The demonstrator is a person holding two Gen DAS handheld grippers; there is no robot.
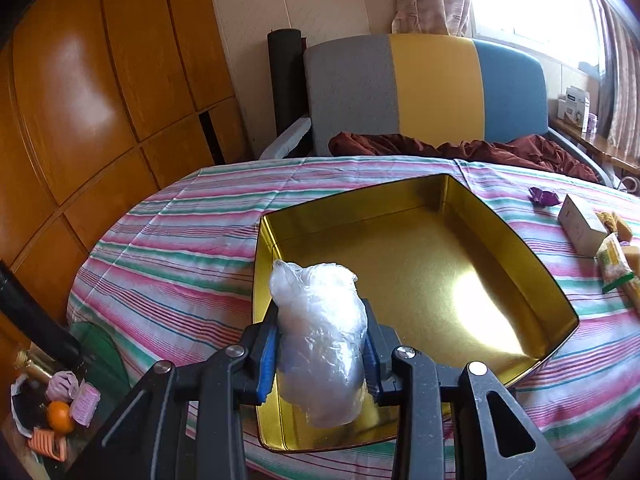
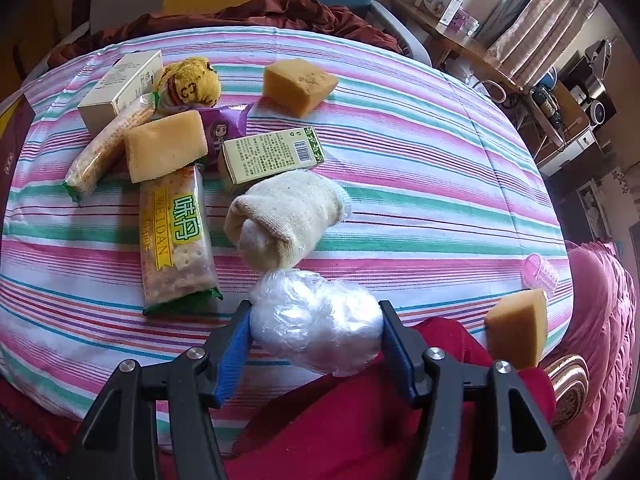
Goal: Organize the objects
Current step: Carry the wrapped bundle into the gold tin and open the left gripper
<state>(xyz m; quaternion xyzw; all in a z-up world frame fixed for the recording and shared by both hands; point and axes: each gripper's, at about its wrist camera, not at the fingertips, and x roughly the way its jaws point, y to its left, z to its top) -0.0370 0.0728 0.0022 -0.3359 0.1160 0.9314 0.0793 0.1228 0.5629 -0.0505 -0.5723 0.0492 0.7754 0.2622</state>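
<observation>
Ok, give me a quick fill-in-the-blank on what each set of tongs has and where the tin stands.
1. The left tongs grip a clear plastic bundle above the ___ tin.
2. Inside, the tin holds ___.
3. The right tongs clamp a second plastic bundle, just in front of a rolled cream ___.
4. The green-ended WEIDAN packet holds ___.

Missing: gold; nothing; sock; crackers

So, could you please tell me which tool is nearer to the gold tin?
Left. The left tool holds a plastic-wrapped bundle just above the gold tin; the right tool is over the snack pile, tin out of view.
</observation>
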